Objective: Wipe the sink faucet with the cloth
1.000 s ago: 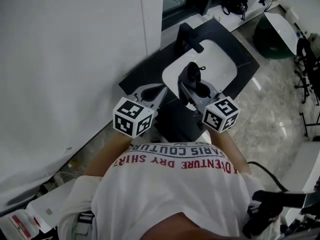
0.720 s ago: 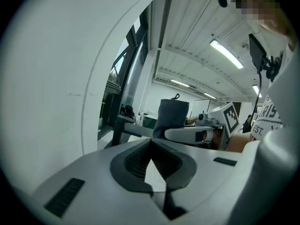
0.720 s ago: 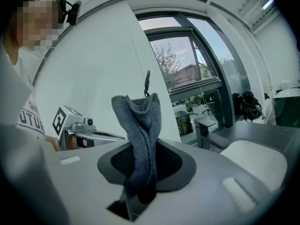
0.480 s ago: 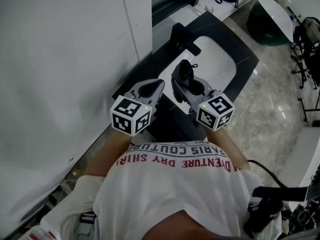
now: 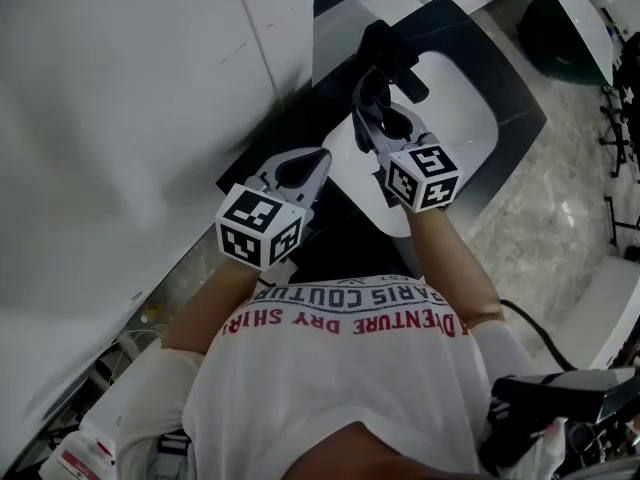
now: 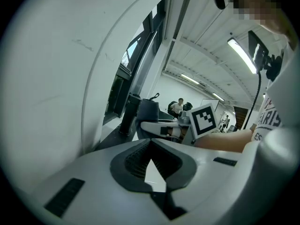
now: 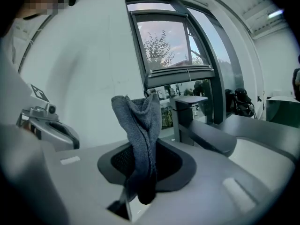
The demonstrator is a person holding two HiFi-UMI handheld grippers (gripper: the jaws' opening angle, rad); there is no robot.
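cloth (image 7: 136, 116) low end: pinched btw right gripper (image 7: 145, 149) fingers, hidden past there.
cloth vs faucet (image 5: 388, 56), head view: both dark, just ahead of fingertips; can't tell if touching.
sink (image 5: 470, 118) near rim: covered under right gripper.
person (image 6: 177, 107) in bkgd: far beyond left gripper (image 6: 150, 146) fingers, too small for detail.

Open lab-office with sink (image 5: 455, 98), strip lights (image 6: 241, 55)

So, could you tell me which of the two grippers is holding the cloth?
The right gripper: its jaws are shut on the grey cloth, while the left gripper is shut on nothing.
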